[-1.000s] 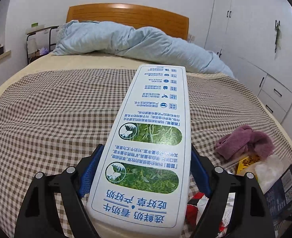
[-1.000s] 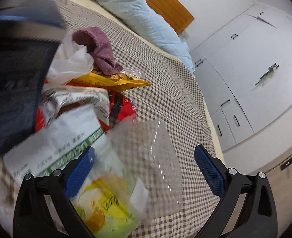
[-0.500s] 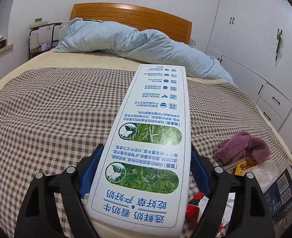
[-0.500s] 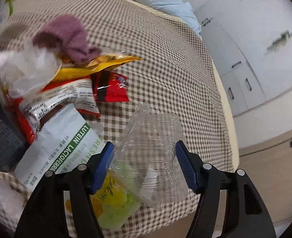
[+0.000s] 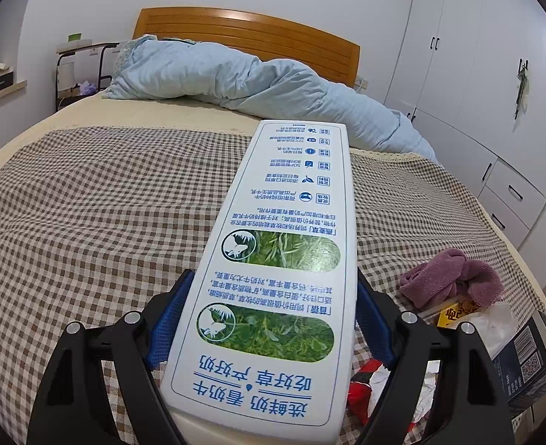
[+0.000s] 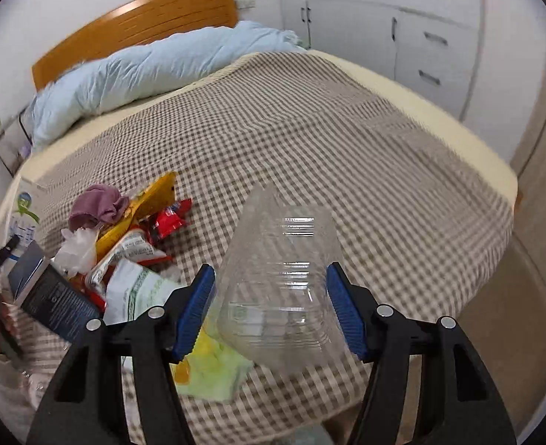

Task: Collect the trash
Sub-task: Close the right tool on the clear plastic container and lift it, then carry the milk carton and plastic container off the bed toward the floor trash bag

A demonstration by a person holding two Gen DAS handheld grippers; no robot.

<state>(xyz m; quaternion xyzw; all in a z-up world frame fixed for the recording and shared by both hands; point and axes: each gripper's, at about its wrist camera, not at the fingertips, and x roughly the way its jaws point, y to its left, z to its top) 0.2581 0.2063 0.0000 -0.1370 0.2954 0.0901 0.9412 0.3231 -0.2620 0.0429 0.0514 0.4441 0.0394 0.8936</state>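
left gripper (image 5: 269, 330) clamped across the milk carton (image 5: 273, 259), held above the checked bedspread (image 5: 87, 204), right gripper (image 6: 271, 309) pinching the clear plastic container (image 6: 278, 285) lifted off the wrapper pile (image 6: 132, 248), likely so both go out together.

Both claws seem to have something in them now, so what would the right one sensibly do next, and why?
Probably carry its catch clear of the bed. The right gripper has just closed on the clear plastic container, which already looks lifted off the checked bedspread. The left gripper holds the milk carton, so neither can pick up more from the wrapper pile.
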